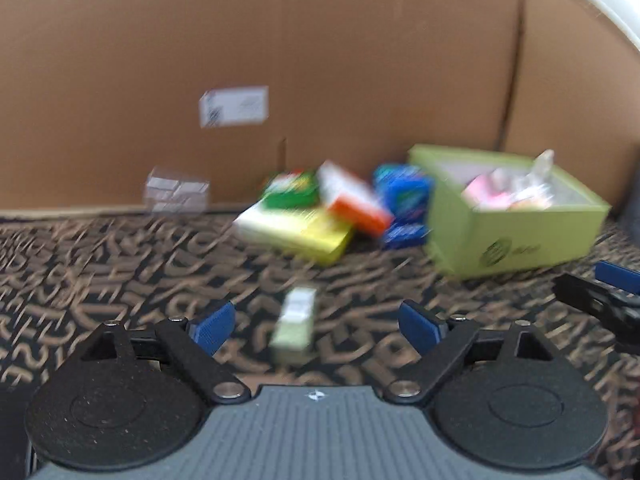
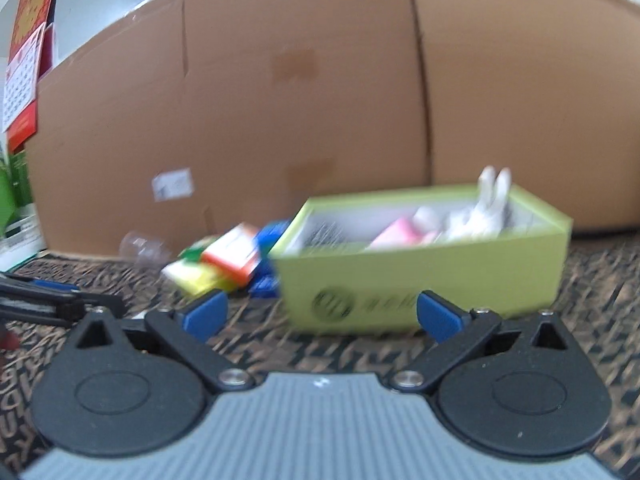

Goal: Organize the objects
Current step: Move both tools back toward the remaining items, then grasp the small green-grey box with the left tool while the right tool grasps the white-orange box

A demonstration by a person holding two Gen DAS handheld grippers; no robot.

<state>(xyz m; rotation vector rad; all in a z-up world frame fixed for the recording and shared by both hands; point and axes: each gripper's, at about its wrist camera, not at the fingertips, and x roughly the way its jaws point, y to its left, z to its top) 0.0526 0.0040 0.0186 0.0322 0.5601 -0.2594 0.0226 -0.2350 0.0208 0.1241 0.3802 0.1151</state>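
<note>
A lime-green open box sits on the patterned cloth and holds a pink packet and a white rabbit figure. To its left lies a pile of small packs: yellow, green, orange-and-white and blue. A small pale-green box lies just ahead of my left gripper, between its open fingers. My right gripper is open and empty in front of the green box.
A tall brown cardboard wall closes the back. A clear plastic cup lies by its foot. The right gripper's fingers show at the right edge of the left wrist view. A red calendar hangs at far left.
</note>
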